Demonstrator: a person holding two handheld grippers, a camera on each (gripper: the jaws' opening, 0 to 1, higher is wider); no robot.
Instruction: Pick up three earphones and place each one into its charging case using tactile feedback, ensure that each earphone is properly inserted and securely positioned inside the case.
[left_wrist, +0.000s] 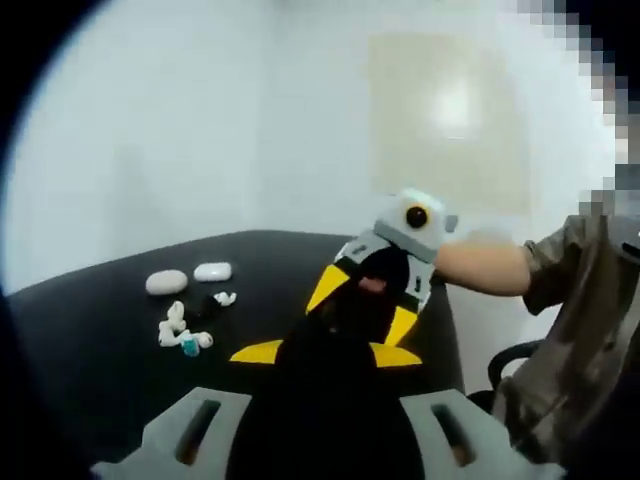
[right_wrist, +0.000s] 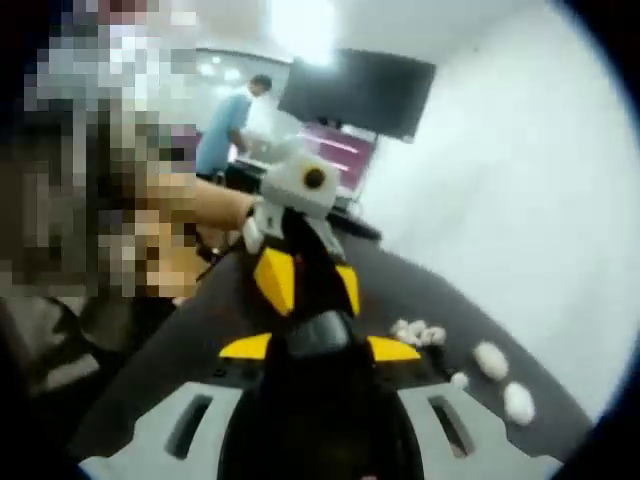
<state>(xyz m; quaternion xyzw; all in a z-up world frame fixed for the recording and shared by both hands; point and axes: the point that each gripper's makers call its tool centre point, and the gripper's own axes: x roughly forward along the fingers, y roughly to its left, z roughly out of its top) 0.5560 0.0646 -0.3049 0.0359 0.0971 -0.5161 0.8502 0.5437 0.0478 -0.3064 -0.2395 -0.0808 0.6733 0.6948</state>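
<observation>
On a black table (left_wrist: 90, 330) lie two white oval charging cases (left_wrist: 166, 282) (left_wrist: 212, 271) and a small heap of white earphones (left_wrist: 178, 330), one with a teal tip; a single earphone (left_wrist: 225, 298) lies apart. My left gripper (left_wrist: 325, 352) has its black, yellow-marked jaws together, nothing showing between them. My right gripper (left_wrist: 352, 318) faces it tip to tip, held by a hand. In the right gripper view my right gripper (right_wrist: 318, 340) looks shut, the left gripper (right_wrist: 308, 300) is just ahead, and the earphones (right_wrist: 420, 332) and cases (right_wrist: 490, 360) (right_wrist: 518, 402) lie to the right.
A person in a grey sleeve (left_wrist: 570, 270) sits at the right by a chair (left_wrist: 515, 360). A white wall stands behind the table. In the right gripper view, a dark screen (right_wrist: 360, 92) hangs on the wall and another person (right_wrist: 225, 125) stands far back.
</observation>
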